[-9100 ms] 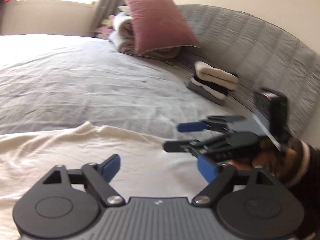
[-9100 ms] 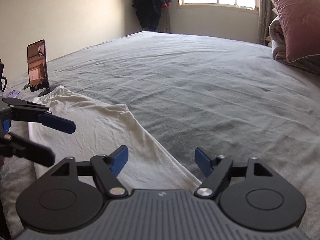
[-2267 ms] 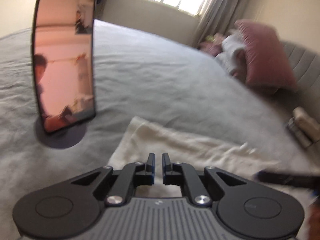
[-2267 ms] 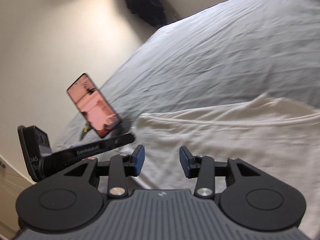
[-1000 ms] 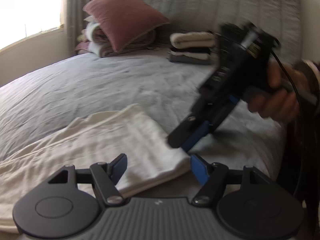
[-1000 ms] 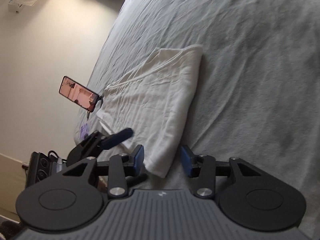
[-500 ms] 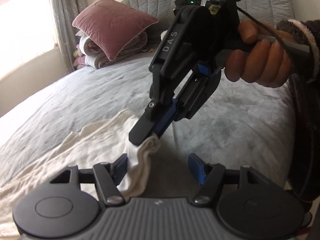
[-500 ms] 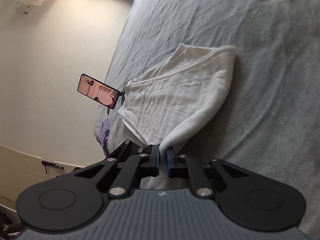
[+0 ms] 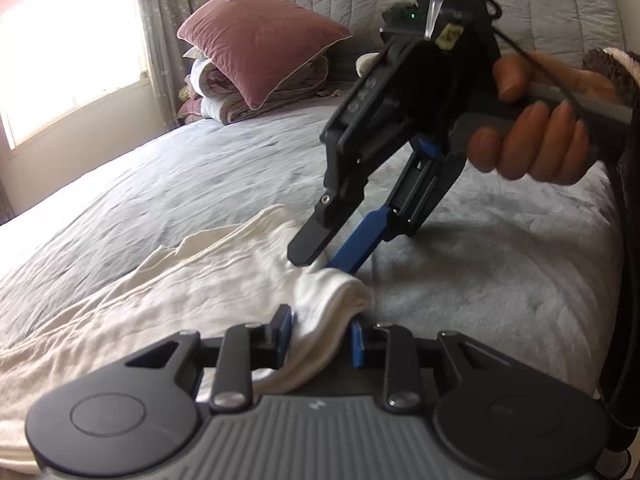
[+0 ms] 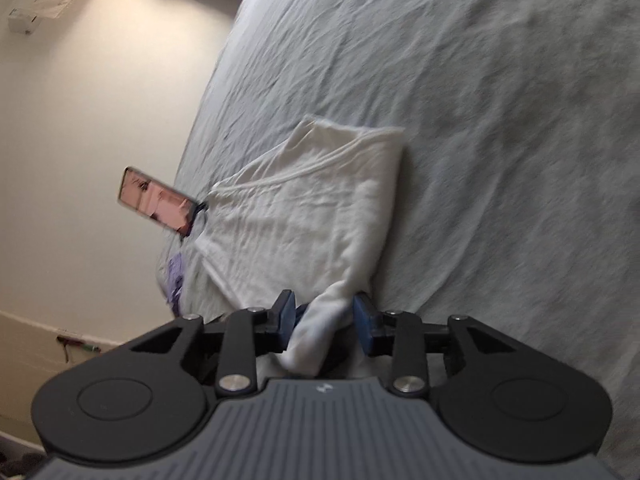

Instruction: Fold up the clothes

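A cream garment lies folded on the grey bed, and its near corner is lifted off the sheet. My left gripper is closing: both blue pads press on the bunched corner. Just beyond it, a hand holds my right gripper with its tips down over the same corner. In the right wrist view the right gripper is opening: a fold of the garment hangs between its fingers with a gap at the left pad.
A pink pillow on stacked bedding stands against the grey headboard, near a bright window. A phone on a stand is at the garment's far end by the bed's edge. Grey sheet spreads beyond.
The right gripper, shut on the garment's corner half a second ago, has parted its jaws. The left gripper's jaws have come in from wide apart onto that corner.
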Demonstrator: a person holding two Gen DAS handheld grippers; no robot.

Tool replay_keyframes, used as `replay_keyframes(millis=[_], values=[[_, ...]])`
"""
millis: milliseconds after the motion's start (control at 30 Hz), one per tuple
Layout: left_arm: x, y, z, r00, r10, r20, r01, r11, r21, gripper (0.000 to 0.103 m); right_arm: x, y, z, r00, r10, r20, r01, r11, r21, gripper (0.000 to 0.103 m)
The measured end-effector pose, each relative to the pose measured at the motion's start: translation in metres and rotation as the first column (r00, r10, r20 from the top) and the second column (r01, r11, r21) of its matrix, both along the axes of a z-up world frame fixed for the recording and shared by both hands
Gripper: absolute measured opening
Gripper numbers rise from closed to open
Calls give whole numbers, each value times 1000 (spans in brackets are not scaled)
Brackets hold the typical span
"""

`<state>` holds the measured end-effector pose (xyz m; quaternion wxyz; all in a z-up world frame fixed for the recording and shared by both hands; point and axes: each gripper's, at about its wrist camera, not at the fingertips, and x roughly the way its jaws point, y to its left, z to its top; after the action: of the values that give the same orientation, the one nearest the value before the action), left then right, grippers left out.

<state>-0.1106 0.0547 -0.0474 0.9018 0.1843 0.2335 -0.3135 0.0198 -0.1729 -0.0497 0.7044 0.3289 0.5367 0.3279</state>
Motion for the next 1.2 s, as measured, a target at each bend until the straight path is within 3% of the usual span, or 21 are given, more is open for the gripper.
replay_keyframes(millis=[200, 333, 400, 500, 633, 900, 1200], values=[[3, 0, 0, 999, 32, -20, -33, 999, -21, 24, 16, -1, 5, 990, -102, 99, 107, 994, -38, 37], [8, 1, 1, 997, 64, -46, -67, 996, -52, 14, 26, 2, -1, 972, -167, 163, 175, 984, -33, 35], [11, 4, 2, 994, 83, -69, -88, 993, -77, 10, 26, 3, -4, 966, -180, 188, 189, 981, -35, 31], [13, 6, 3, 991, 98, -96, -108, 988, -106, 6, 24, 4, -6, 956, -196, 219, 213, 975, -59, 15], [14, 2, 6, 988, 108, -113, -121, 985, -121, 5, 22, 2, -7, 944, -242, 225, 263, 963, -66, 8], [6, -13, 11, 987, 113, -115, -126, 985, -114, 4, 15, -9, 3, 925, -292, 242, 319, 944, -81, 7], [2, -46, 20, 985, 60, -163, -89, 981, -172, 4, -1, -49, 12, 899, -366, 241, 394, 915, -82, 7]])
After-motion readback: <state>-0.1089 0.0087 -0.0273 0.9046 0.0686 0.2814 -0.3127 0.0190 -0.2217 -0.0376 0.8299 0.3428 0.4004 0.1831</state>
